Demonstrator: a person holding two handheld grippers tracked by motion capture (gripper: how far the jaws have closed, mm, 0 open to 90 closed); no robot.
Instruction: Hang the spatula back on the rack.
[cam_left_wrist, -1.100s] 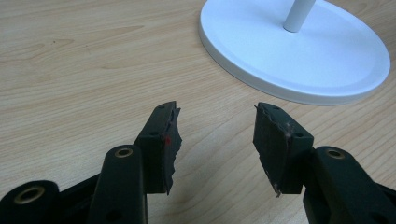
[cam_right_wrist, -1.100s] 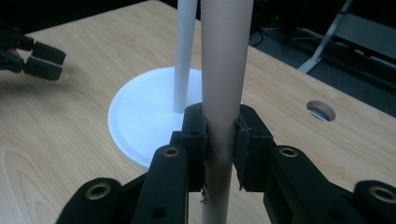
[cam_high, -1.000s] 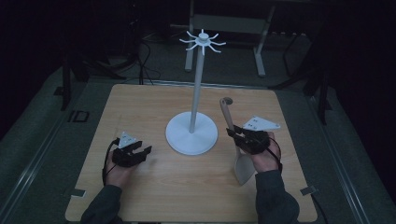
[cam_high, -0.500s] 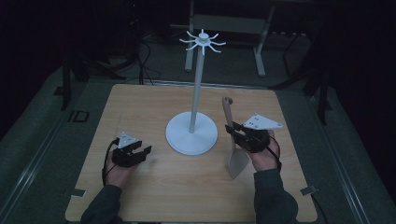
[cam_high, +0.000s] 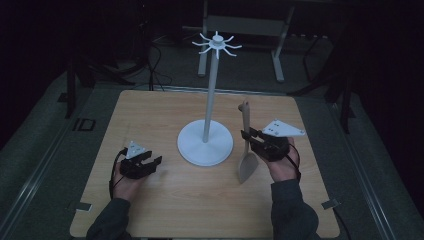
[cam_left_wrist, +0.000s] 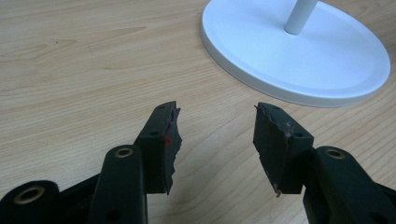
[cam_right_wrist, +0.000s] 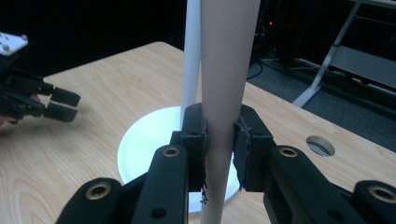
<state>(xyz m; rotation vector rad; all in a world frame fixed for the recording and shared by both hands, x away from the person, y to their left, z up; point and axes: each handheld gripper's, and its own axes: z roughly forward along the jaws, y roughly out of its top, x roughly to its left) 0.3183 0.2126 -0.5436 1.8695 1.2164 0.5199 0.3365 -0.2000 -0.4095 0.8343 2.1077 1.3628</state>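
Note:
A beige spatula (cam_high: 245, 145) stands almost upright, handle up and blade down, just right of the white stand's round base (cam_high: 192, 147). My right gripper (cam_high: 248, 138) is shut on its handle (cam_right_wrist: 225, 70), with one jaw pressed against each side. The stand's pole (cam_high: 210, 95) rises to a ring of hooks (cam_high: 216, 44). My left gripper (cam_high: 152, 163) rests low over the table at the left, open, nothing between its fingers (cam_left_wrist: 163, 140). The base's rim (cam_left_wrist: 261, 84) lies just ahead of it.
The wooden table (cam_high: 150, 115) sits on a dark floor with cables and metal frame legs (cam_high: 280, 55) behind it. A round hole (cam_right_wrist: 320, 145) is cut in the tabletop near the far right edge. In the right gripper view the left gripper (cam_right_wrist: 60, 103) shows far left.
The right gripper has lifted the spatula and tipped it more upright, blade end rising off the table. The left gripper has stayed where it was.

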